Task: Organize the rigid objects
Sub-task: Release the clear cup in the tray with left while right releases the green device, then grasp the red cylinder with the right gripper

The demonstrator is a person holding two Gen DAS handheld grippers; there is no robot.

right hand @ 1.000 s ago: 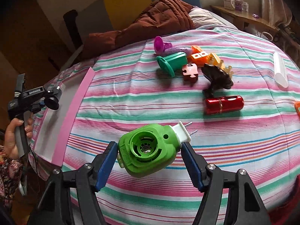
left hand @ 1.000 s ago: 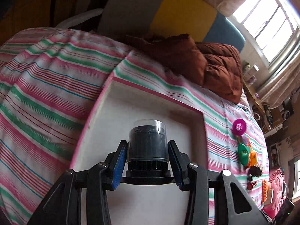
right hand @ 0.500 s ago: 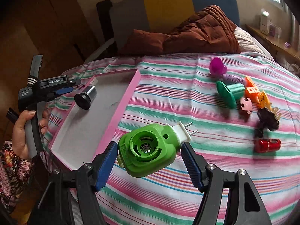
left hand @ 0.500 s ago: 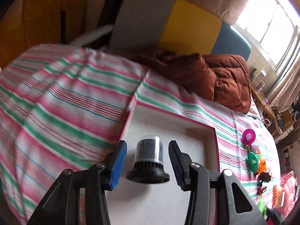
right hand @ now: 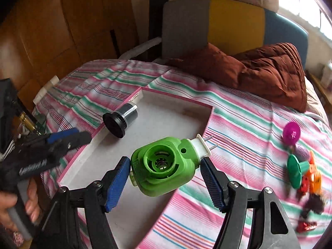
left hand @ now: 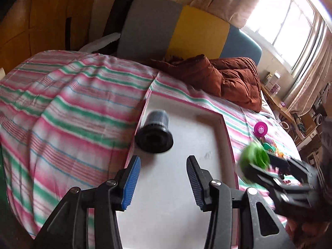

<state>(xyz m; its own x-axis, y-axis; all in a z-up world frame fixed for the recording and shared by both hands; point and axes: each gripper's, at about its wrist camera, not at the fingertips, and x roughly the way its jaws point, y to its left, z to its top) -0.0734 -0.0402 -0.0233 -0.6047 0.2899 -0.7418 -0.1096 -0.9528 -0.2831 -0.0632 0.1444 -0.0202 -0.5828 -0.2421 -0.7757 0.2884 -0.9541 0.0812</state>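
Black cap lies on its side in the white tray, at its far left edge, just beyond the released left tongs and untouched by them. Right tongs are clenched on a green plug-in, held above the tray's right rim.

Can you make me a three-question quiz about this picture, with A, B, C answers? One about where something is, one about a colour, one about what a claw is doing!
1. Where is the black round canister with a clear cap?
A. in the pink-rimmed white tray
B. on the brown quilt
C. in a claw

2. What colour is the plastic plug-in gadget?
A. red
B. green
C. blue

3. What is the left claw doing?
A. squeezing the canister
B. holding a toy
C. open, holding nothing

Answers: 1 A, it lies on the tray floor; 2 B, its shell is bright green; 3 C, nothing sits between its fingers.
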